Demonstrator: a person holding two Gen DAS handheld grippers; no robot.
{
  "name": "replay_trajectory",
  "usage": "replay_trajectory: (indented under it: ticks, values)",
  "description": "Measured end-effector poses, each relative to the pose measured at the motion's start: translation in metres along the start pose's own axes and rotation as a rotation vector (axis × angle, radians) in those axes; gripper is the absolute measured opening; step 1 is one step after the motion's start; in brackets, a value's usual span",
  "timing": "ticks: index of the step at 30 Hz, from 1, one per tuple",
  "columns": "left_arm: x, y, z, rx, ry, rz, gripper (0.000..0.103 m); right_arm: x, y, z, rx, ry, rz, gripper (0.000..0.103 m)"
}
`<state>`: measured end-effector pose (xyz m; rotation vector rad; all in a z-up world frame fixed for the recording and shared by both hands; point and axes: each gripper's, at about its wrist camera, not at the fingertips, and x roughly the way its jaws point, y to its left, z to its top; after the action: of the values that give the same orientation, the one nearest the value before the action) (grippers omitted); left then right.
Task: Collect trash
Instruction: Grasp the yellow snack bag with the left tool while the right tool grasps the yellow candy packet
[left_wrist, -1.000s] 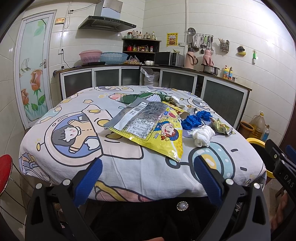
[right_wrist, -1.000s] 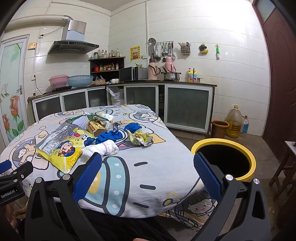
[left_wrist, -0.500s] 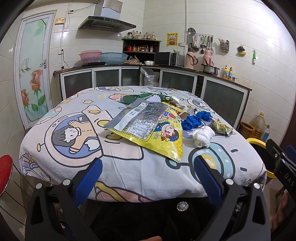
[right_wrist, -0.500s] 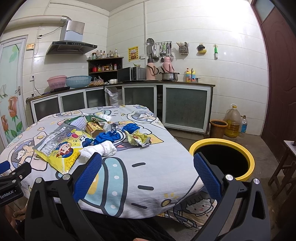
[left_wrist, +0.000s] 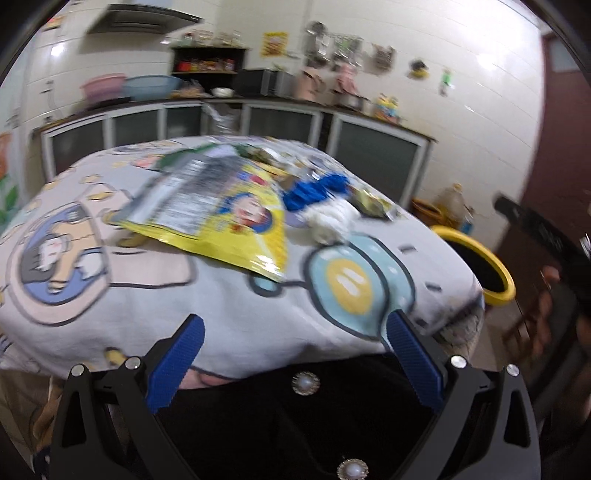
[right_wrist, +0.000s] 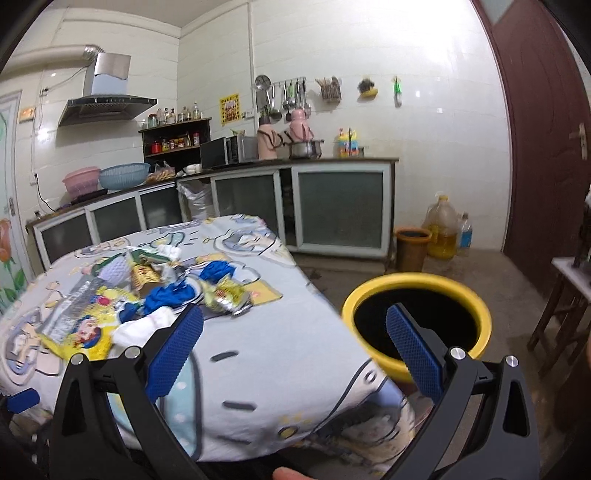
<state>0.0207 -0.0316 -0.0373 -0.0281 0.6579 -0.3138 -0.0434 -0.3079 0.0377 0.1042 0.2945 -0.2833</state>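
Observation:
Trash lies on a table with a cartoon cloth (left_wrist: 155, 295): a big yellow snack bag (left_wrist: 218, 218), blue crumpled plastic (left_wrist: 314, 190), a white wad (left_wrist: 328, 218) and a small foil wrapper (left_wrist: 371, 201). The right wrist view shows the same pile: the snack bag (right_wrist: 79, 325), blue plastic (right_wrist: 170, 295), white wad (right_wrist: 144, 326), foil wrapper (right_wrist: 227, 295). A yellow-rimmed black bin (right_wrist: 417, 325) stands on the floor right of the table; it also shows in the left wrist view (left_wrist: 476, 266). My left gripper (left_wrist: 293, 328) is open and empty at the table's near edge. My right gripper (right_wrist: 293, 325) is open and empty, above the table's right corner.
Kitchen cabinets (right_wrist: 332, 210) run along the back wall. An orange bucket (right_wrist: 412, 247) and oil jug (right_wrist: 441, 230) stand on the floor by them. A wooden stool (right_wrist: 565, 306) is at far right, beside a dark red door (right_wrist: 546, 129).
Both grippers have moved forward and swung right, closer to the table. The views are blurred with motion. The bin now looks larger in the right wrist view. The trash has not moved.

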Motion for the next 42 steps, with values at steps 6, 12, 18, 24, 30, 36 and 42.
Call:
replay_trajectory:
  ticks: [6,12,18,24,30,36,42]
  values:
    - [0.016,0.012,0.009,-0.013,0.04,-0.009,0.095,0.021,-0.003,0.008,0.006,0.045,0.086,0.096]
    - [0.02,0.039,0.028,-0.029,0.057,0.051,0.095,0.037,0.005,0.005,0.002,0.099,0.123,0.096]
    - [0.017,0.072,0.061,0.028,0.045,0.096,0.095,0.048,0.019,0.002,-0.022,0.139,0.196,0.096]
    - [0.029,0.099,0.098,0.197,0.072,0.038,0.095,0.058,0.021,0.004,-0.025,0.159,0.21,0.096]
    - [0.072,0.147,0.122,0.171,0.263,-0.183,0.095,0.065,0.018,0.01,-0.012,0.166,0.207,0.096]
    - [0.107,0.179,0.134,0.05,0.362,-0.318,0.095,0.077,0.02,0.019,-0.036,0.166,0.199,0.096]
    - [0.126,0.182,0.144,0.087,0.41,-0.436,0.095,0.13,0.034,0.03,-0.164,0.334,0.303,0.096]
